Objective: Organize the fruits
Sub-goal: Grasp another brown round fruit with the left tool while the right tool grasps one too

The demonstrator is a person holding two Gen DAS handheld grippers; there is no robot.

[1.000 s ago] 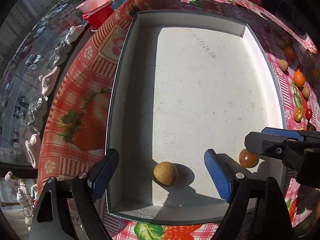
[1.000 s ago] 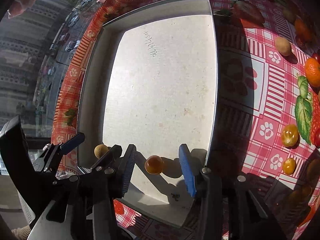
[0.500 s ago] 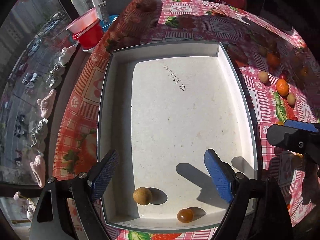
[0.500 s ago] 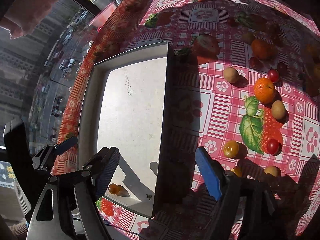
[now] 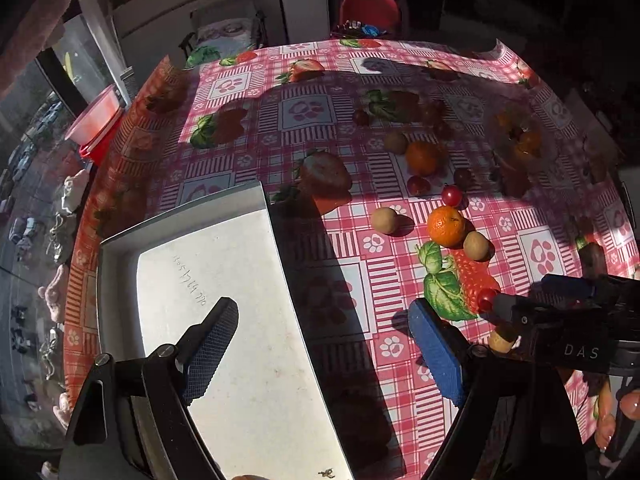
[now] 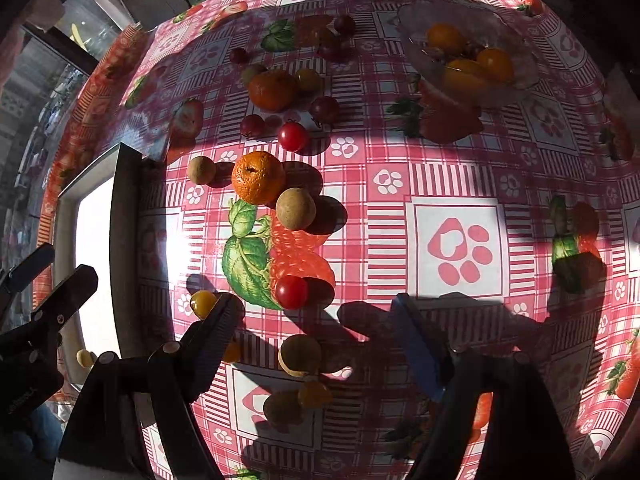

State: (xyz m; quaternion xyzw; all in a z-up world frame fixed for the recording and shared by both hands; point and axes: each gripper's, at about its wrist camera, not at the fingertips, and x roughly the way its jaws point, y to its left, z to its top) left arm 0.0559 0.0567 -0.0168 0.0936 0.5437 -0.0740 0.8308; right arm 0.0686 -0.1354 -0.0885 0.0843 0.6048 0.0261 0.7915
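A grey tray (image 5: 120,248) lies at the left of the red checked tablecloth; it also shows in the right wrist view (image 6: 124,216). My left gripper (image 5: 324,344) is open and empty above the tray's right edge. My right gripper (image 6: 316,344) is open and empty over loose fruit: a brown longan (image 6: 300,354) lies between its fingers, with a red cherry tomato (image 6: 291,291) and a yellow tomato (image 6: 203,303) just beyond. An orange mandarin (image 6: 258,177) and two more longans (image 6: 296,208) lie farther out.
A clear glass bowl (image 6: 516,40) holding yellow-orange fruit stands at the far right. More tomatoes, grapes and a second mandarin (image 6: 272,89) lie in shadow at the back. A red container (image 5: 96,124) sits off the table's left edge by the window.
Both grippers have pulled back from the tray and swung right toward the loose fruit. The longan and orange tomato left in the tray have dropped out of the left view.
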